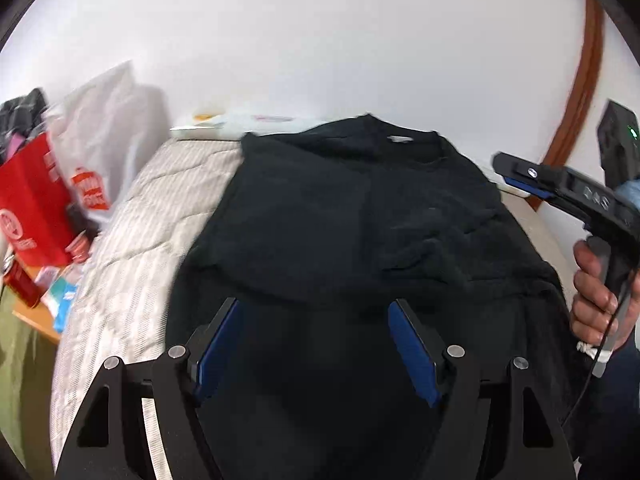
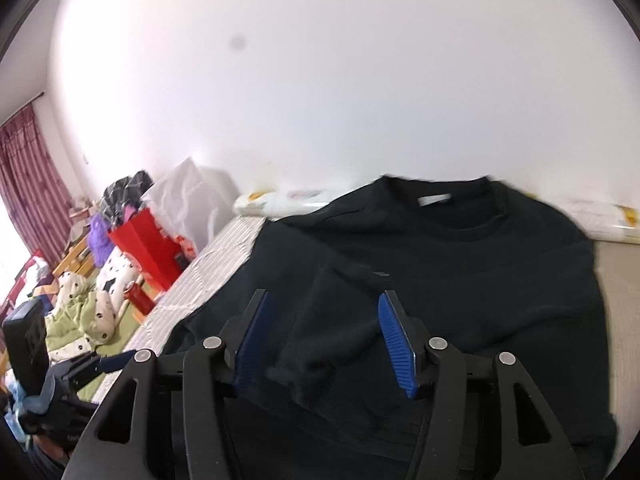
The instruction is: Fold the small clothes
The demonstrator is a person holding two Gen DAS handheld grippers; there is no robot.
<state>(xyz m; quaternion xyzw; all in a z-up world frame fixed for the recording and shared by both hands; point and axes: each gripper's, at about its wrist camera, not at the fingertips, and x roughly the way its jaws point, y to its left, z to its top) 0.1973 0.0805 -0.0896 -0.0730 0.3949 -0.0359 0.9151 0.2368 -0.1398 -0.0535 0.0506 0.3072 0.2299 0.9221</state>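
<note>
A black sweater (image 1: pixel 352 216) lies spread on a striped mattress (image 1: pixel 132 232), collar with a white label toward the far wall; it also shows in the right wrist view (image 2: pixel 460 272), one sleeve folded over its body. My left gripper (image 1: pixel 316 308) is open and empty, hovering over the sweater's near hem. My right gripper (image 2: pixel 322 300) is open and empty above the folded sleeve cuff. It also shows at the right edge of the left wrist view (image 1: pixel 516 176), held in a hand.
A red paper bag (image 1: pixel 32 204) and a white plastic bag (image 1: pixel 100 132) stand left of the mattress, with cans and clutter on a low table. White packages (image 2: pixel 280 200) lie along the far wall. A bed with green and spotted bedding (image 2: pixel 84 312) is at far left.
</note>
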